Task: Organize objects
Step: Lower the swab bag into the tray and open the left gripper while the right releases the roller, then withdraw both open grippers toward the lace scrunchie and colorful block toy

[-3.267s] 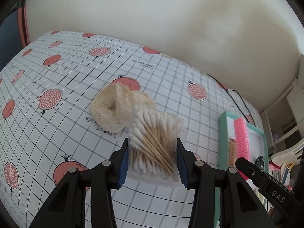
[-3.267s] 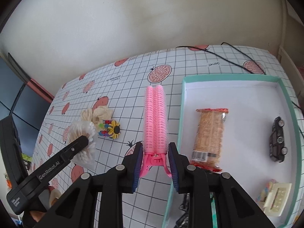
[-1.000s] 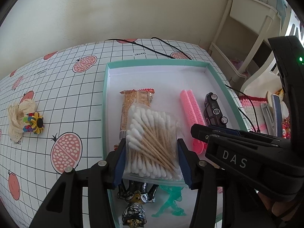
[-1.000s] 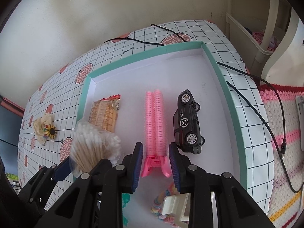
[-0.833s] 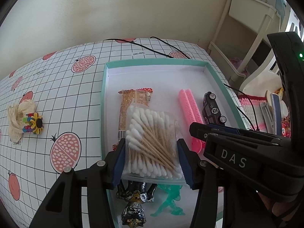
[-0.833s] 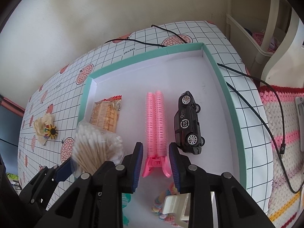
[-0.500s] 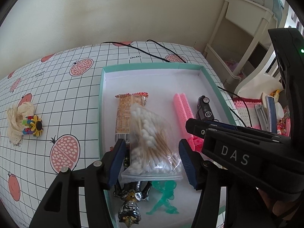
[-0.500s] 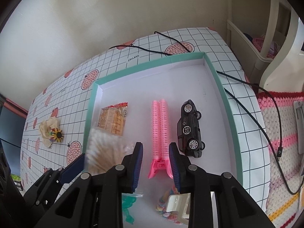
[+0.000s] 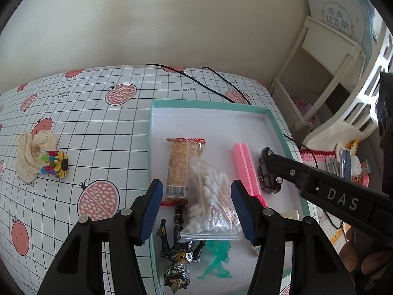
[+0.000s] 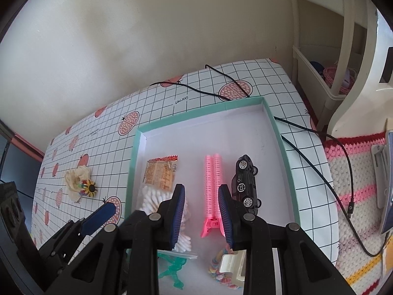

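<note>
A teal-rimmed white tray (image 9: 150, 132) (image 10: 282, 137) lies on the grid tablecloth. In it lie a clear bag of cotton swabs (image 9: 211, 201) (image 10: 153, 200), a pink hair clip (image 9: 245, 167) (image 10: 212, 186), a snack packet (image 9: 183, 164) (image 10: 159, 174), a black toy car (image 9: 266, 174) (image 10: 245, 184), a dark figurine (image 9: 178, 253) and a green figure (image 9: 217, 255) (image 10: 172, 268). My left gripper (image 9: 196, 211) is open above the swab bag, not touching it. My right gripper (image 10: 201, 215) is open above the pink clip's near end, empty.
A cream lace scrunchie (image 9: 34, 154) (image 10: 75, 179) and a colourful sunflower clip (image 9: 57, 166) (image 10: 88, 188) lie on the cloth left of the tray. A black cable (image 10: 319, 135) runs past the tray's right side. A cream clip and pastel beads (image 10: 228, 268) lie near the tray's front.
My left gripper opened and let the swab bag drop into the tray. My right gripper opened, left the pink clip in the tray, and both pulled back and up.
</note>
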`<state>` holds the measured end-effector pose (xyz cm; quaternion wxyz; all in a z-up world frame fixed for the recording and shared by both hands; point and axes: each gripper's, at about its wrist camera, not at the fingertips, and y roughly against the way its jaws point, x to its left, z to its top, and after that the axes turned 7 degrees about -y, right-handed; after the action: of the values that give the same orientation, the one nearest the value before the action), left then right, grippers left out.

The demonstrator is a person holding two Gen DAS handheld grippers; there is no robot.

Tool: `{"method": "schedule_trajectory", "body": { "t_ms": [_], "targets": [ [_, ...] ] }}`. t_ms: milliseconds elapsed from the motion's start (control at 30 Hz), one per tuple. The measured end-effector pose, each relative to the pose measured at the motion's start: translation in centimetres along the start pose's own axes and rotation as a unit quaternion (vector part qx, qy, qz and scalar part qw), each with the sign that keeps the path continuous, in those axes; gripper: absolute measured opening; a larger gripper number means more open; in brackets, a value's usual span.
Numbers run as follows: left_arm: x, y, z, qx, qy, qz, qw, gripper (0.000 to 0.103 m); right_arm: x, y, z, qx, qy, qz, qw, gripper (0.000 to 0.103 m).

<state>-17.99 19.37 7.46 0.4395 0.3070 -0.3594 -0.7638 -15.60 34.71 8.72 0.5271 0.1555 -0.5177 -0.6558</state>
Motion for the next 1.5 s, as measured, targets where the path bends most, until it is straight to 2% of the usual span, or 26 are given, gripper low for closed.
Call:
{"method": "schedule_trajectory", "body": {
  "t_ms": [233, 333, 400, 433, 467, 600, 667, 1033, 1233, 1500],
  "targets": [
    [2.6, 0.5, 0.3, -0.013, 0.036, 0.018, 0.9991, 0.06, -0.1, -0.8, -0.3, 0.008, 0.006, -0.016, 1.0, 0.031],
    [4.1, 0.6, 0.3, -0.02, 0.06, 0.028, 0.9976, 0.074, -0.1, -0.7, -0.2, 0.005, 0.006, -0.016, 1.0, 0.04],
    [5.0, 0.8, 0.3, -0.024, 0.074, 0.033, 0.9964, 0.075, 0.2, -0.7, -0.3, 0.002, 0.012, -0.02, 1.0, 0.042],
    [5.5, 0.9, 0.3, -0.028, 0.081, 0.037, 0.9956, 0.078, 0.3, -0.7, -0.3, 0.001, 0.015, -0.023, 1.0, 0.045],
    [5.9, 1.1, 0.2, -0.032, 0.088, 0.043, 0.9947, 0.086, 0.4, -0.7, -0.3, 0.0, 0.018, -0.024, 1.0, 0.049],
    [7.2, 1.5, 0.2, -0.046, 0.103, 0.061, 0.9917, 0.088, 0.7, -0.8, -0.4, -0.003, 0.027, -0.022, 0.999, 0.062],
    [7.7, 1.7, 0.2, -0.052, 0.107, 0.066, 0.9907, 0.098, 0.9, -0.8, -0.5, -0.005, 0.031, -0.025, 0.999, 0.067],
    [8.9, 2.3, 0.1, -0.058, 0.099, 0.088, 0.9895, 0.098, 1.2, -1.1, -0.8, -0.016, 0.046, -0.032, 0.998, 0.103],
    [10.4, 2.4, 0.7, -0.052, 0.104, 0.086, 0.9895, 0.098, 1.4, -1.3, -0.6, -0.017, 0.039, -0.04, 0.998, 0.103],
    [13.9, 3.9, 2.7, -0.077, 0.114, 0.076, 0.9876, 0.098, 2.9, -1.5, 0.2, -0.023, 0.034, -0.048, 0.998, 0.103]
  ]
}}
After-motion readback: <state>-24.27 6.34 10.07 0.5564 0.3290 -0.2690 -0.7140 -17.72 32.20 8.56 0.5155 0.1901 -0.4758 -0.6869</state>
